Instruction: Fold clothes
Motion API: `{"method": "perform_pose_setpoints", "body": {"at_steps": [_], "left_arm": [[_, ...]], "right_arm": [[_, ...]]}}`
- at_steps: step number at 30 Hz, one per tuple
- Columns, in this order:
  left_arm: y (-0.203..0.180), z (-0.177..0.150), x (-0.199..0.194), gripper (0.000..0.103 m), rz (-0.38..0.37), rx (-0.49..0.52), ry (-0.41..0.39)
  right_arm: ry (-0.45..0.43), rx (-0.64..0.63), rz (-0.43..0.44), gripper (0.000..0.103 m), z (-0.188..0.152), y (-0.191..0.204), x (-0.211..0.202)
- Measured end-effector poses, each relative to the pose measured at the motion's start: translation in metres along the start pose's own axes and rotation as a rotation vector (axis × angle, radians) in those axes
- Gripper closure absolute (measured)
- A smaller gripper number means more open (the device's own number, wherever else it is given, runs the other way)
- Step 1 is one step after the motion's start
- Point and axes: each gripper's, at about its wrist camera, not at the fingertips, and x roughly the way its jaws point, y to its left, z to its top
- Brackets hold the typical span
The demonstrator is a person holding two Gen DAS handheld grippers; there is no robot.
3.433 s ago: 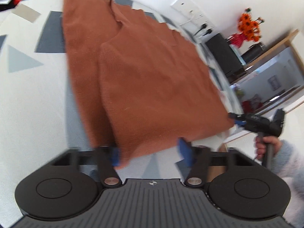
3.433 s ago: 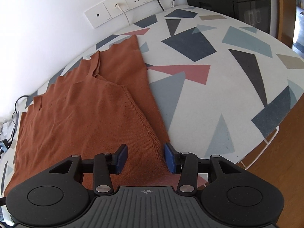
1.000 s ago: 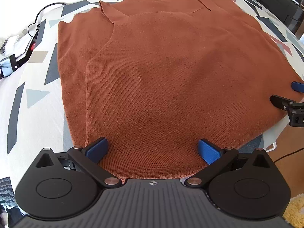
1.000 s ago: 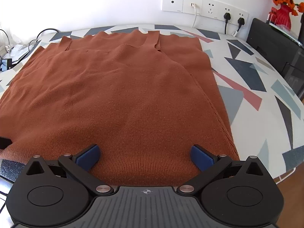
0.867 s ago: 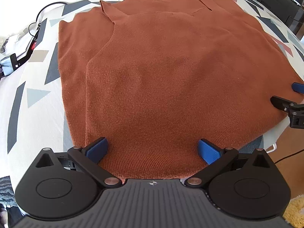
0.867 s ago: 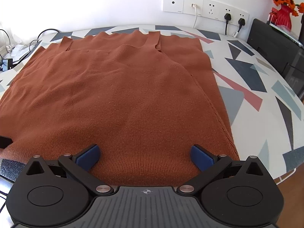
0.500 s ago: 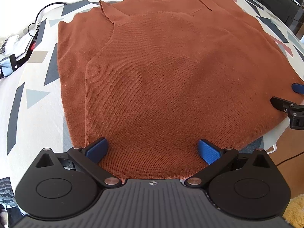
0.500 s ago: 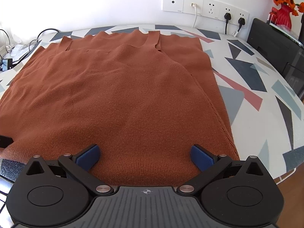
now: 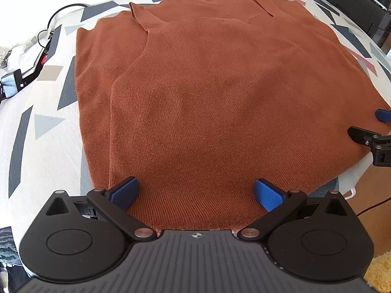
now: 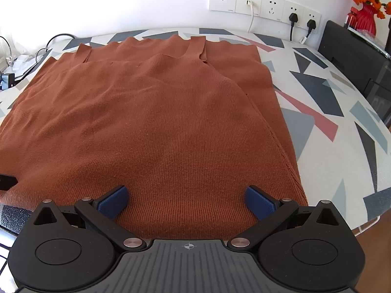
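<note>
Rust-brown knitted sleeveless garment (image 9: 220, 102), lying flat and doubled over itself across the white tabletop with grey and red triangle print (image 9: 44, 127); fills the centre of both views, shoulder straps and scalloped edge toward the upper frame, near fold at the lower frame. Left gripper (image 9: 195, 193): blue-padded fingers (image 9: 123, 191) spread wide, straddling the near fold, pinching nothing. Right gripper (image 10: 187, 199): fingers (image 10: 260, 201) likewise spread wide at the same fold, nearer the garment's right edge; its tip also shows at the right edge of the left view. Judged placement: both set along one edge so the fold can be taken up evenly at two places. White wall socket strip (image 10: 264, 3), upper right of the right view; black cables (image 9: 48, 24), upper left of the left view
</note>
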Motion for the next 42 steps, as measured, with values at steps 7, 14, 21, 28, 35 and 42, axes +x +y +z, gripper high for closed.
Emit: {"method": "perform_pose_setpoints", "body": {"at_steps": [7, 14, 21, 28, 35, 42], "left_arm": [[-0.001, 0.002, 0.000, 0.000, 0.007, -0.006, 0.016], [-0.001, 0.002, 0.000, 0.000, 0.006, -0.004, 0.017], [-0.001, 0.001, 0.000, 0.000, 0.005, -0.002, 0.012], [-0.003, -0.002, -0.001, 0.000, 0.007, 0.008, -0.014], [-0.006, -0.010, -0.017, 0.000, 0.016, 0.072, -0.037], [-0.008, -0.018, -0.012, 0.000, 0.024, 0.063, -0.038]], "right_arm": [[0.017, -0.003, 0.001, 0.001, 0.003, 0.000, 0.001], [0.027, -0.007, 0.003, 0.001, 0.004, -0.001, 0.002], [0.032, -0.012, 0.007, 0.001, 0.005, -0.002, 0.002], [0.033, -0.016, 0.011, 0.001, 0.005, -0.002, 0.003], [0.032, -0.020, 0.013, 0.001, 0.005, -0.002, 0.003], [0.032, -0.019, 0.012, 0.001, 0.005, -0.002, 0.003]]}}
